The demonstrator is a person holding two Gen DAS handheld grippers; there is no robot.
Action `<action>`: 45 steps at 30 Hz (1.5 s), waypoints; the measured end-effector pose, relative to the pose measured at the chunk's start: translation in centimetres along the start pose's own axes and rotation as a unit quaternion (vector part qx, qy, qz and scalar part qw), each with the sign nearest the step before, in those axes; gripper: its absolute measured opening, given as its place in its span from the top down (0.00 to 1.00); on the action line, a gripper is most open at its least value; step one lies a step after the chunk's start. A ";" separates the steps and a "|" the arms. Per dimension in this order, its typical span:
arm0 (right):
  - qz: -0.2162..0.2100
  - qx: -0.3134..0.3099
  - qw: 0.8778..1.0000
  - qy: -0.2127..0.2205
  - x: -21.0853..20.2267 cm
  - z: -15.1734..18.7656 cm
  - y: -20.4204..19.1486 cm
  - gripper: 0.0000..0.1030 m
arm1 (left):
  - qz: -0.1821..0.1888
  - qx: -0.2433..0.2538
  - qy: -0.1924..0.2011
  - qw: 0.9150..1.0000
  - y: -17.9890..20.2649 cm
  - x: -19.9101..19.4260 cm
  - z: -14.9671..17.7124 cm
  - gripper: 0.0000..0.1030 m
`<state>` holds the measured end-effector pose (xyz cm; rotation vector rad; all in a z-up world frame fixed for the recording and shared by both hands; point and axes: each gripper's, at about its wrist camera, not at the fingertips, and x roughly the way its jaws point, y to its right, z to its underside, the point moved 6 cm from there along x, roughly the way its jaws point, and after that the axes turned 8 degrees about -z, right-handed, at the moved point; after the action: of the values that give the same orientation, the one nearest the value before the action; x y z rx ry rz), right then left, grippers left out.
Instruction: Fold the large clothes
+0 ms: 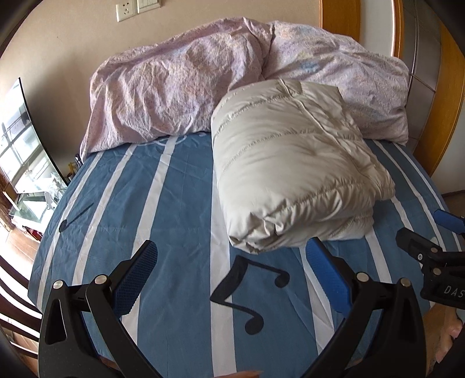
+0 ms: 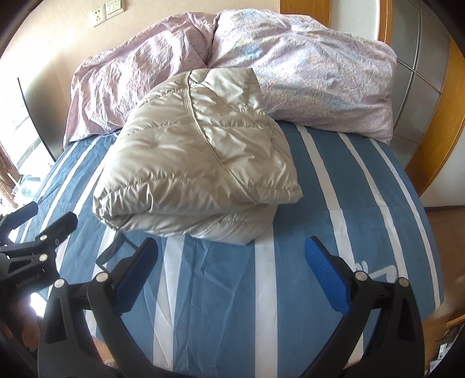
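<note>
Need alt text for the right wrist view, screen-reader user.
A beige puffer jacket lies folded into a thick bundle on a blue-and-white striped bed sheet, its far end against a rumpled pink floral duvet. The right tool is open and empty in the foreground, short of the jacket, with the left tool at the left edge.

Bed sheet, blue with white stripes and black music notes; crumpled lilac floral duvet at 12 o'clock; wall socket; wooden headboard at 2 o'clock.
</note>
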<state>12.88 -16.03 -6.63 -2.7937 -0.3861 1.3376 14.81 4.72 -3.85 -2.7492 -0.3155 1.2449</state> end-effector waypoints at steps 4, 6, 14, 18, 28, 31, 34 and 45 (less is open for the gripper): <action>0.003 -0.002 1.000 -0.002 -0.6 0.4 0.0 0.02 | 0.007 0.004 -0.024 1.000 0.4 0.1 1.1 0.01; 0.001 0.001 1.000 -0.007 -0.8 0.6 0.1 0.02 | 0.011 0.005 -0.033 0.999 0.5 0.0 1.5 0.01; 0.000 0.005 1.000 -0.014 -1.3 1.0 0.5 0.02 | 0.005 -0.002 -0.043 0.999 0.0 -0.7 1.7 0.01; 0.002 0.003 1.000 -0.017 -1.5 1.2 0.4 0.02 | 0.006 0.000 -0.050 0.999 0.0 -0.8 1.8 0.01; -0.002 -0.003 1.000 -0.029 -1.8 1.5 -0.1 0.02 | 0.011 -0.002 -0.062 0.998 0.2 -1.1 1.9 0.01; 0.001 -0.004 0.999 -0.031 -1.7 1.5 0.0 0.02 | 0.012 -0.003 -0.064 0.998 0.2 -1.2 2.0 0.01; 0.002 -0.004 0.999 -0.033 -1.6 1.5 0.1 0.02 | 0.013 -0.003 -0.063 0.998 0.2 -1.3 2.0 0.01; 0.004 -0.004 0.999 -0.040 -1.3 1.5 0.2 0.02 | 0.014 -0.002 -0.065 0.998 0.3 -1.4 2.0 0.01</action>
<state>10.99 -16.69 -6.56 -2.7572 -0.3836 1.4560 12.47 4.08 -4.20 -2.6908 -0.2929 1.4341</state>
